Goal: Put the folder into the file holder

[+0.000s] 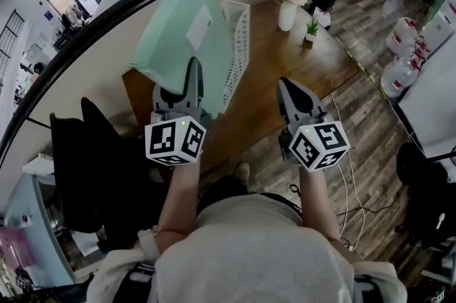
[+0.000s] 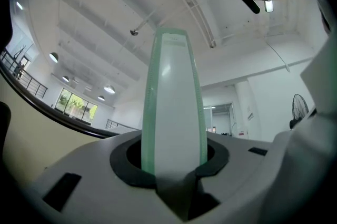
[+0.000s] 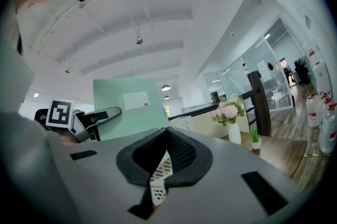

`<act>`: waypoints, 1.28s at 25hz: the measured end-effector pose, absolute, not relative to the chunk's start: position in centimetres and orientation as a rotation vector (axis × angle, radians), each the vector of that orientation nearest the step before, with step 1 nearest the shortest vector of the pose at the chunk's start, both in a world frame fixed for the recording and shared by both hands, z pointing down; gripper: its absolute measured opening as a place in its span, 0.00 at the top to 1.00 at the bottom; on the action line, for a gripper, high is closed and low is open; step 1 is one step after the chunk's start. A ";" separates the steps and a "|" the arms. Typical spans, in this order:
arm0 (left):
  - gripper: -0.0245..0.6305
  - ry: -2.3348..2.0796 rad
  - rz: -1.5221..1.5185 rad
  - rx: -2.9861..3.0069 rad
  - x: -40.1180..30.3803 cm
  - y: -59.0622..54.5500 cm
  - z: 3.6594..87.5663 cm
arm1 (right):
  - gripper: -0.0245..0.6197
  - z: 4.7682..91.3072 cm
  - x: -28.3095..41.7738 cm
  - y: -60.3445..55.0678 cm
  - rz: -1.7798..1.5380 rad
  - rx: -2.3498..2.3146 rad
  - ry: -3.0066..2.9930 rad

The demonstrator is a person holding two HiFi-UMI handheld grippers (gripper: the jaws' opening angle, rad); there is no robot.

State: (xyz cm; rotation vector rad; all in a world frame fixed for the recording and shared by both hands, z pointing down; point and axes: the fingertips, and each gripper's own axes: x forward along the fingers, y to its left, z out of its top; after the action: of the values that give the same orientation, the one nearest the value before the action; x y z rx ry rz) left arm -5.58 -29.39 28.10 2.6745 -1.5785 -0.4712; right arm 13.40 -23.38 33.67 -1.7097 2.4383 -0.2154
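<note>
Left gripper (image 1: 191,73): fingers (image 2: 217,156) clamped on the lower edge of a mint-green flat paper folder (image 1: 182,23). Folder is held upright in the air over the left end of the brown wooden surface (image 1: 292,66). In the head view it overlaps the left side of the white perforated plastic file holder (image 1: 239,34). Its lower corner hangs past the holder's near end, so it is beside the holder and not in it.

In the left gripper view the folder (image 2: 174,107) is edge-on, rising straight up from between the dark pads, with a green rim and a pale middle.

Writing: the folder face carries a white rectangular label (image 1: 200,24). In the right gripper view the same label (image 3: 136,100) has a tiny red mark at its lower right corner; no text is legible. The black-and-white square marker cube (image 1: 175,140) on the left gripper shows a pattern only, no letters.

Right gripper (image 1: 291,89): fingers together at the tips, nothing clamped, held above the surface's near edge, well apart from the folder. In its own view a bit of the white holder mesh (image 3: 157,188) shows through the gap behind the pads.

Far end of the surface: white vase of pink flowers (image 1: 288,3), with a small green potted plant (image 1: 311,29) just beside it.
</note>
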 end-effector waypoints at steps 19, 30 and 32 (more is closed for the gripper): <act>0.71 -1.455 -0.522 2.711 -4.5 -36.3 28.4 | 0.95 33.9 13.4 -30.4 -0.234 -1.777 2.388; 0.70 -1.392 -0.521 2.765 -3.5 -36.8 30.6 | 0.95 35.3 13.2 -31.0 -0.279 -1.806 2.368; 0.70 -1.391 -0.508 2.765 -3.5 -36.8 31.1 | 0.95 35.6 13.2 -30.9 -0.286 -1.812 2.365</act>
State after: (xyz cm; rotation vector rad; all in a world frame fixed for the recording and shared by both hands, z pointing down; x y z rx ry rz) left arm -3.47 -36.76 31.13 2.7651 -1.3908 -0.5080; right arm 13.21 -30.93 35.59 -1.8124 2.3655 -0.2859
